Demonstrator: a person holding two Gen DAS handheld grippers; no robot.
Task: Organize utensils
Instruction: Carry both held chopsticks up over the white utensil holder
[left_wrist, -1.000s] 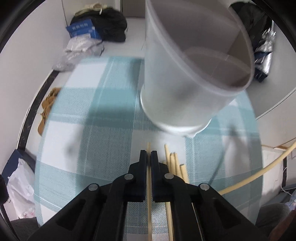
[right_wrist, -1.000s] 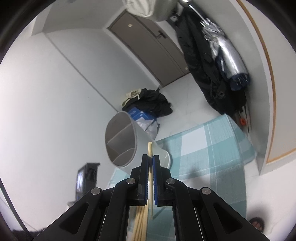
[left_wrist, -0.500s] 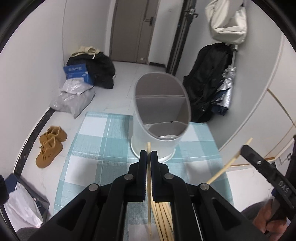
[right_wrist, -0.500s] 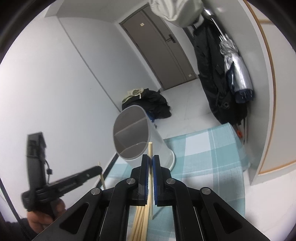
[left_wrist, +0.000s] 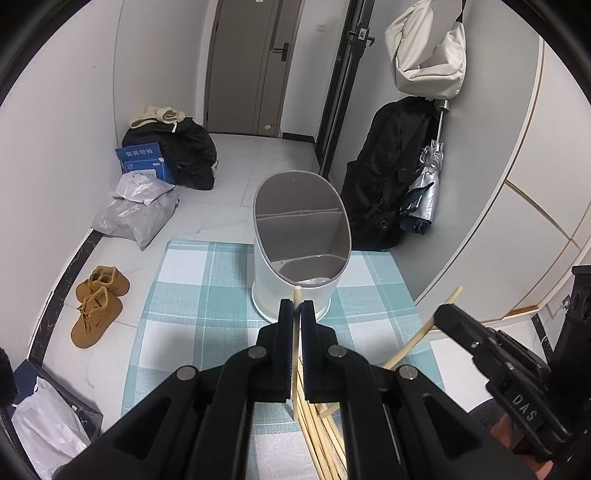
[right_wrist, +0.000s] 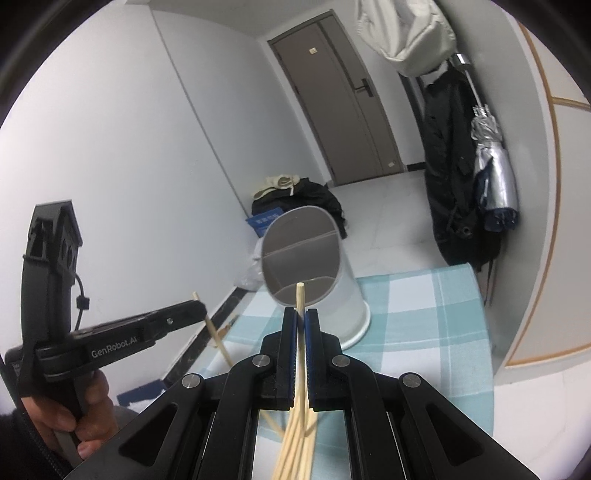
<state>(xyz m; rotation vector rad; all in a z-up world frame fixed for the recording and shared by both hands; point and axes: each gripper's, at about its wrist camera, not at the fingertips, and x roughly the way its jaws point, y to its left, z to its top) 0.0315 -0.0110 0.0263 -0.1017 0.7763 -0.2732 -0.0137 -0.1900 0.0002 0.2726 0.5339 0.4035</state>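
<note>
At the left, the left gripper (left_wrist: 296, 308) is clamped tight on one chopstick (left_wrist: 296, 295), tip aimed at the holder (left_wrist: 301, 236) on the checked cloth (left_wrist: 184, 295). The holder stands upright mid-cloth, divided, front compartment nearest. Loose chopsticks (left_wrist: 317, 435) lie under the jaws. To the right, the right gripper (right_wrist: 300, 317) is likewise pinched shut on its own stick (right_wrist: 300, 295). The likely risk: both sticks converge on one opening and cross, or a tip catches the rim and tips the light holder; a thin stick may also pivot in the pads.

Pale wood chopsticks (left_wrist: 295, 354); matt plastic holder (left_wrist: 301, 251); woven checked cloth (left_wrist: 192, 295).
</note>
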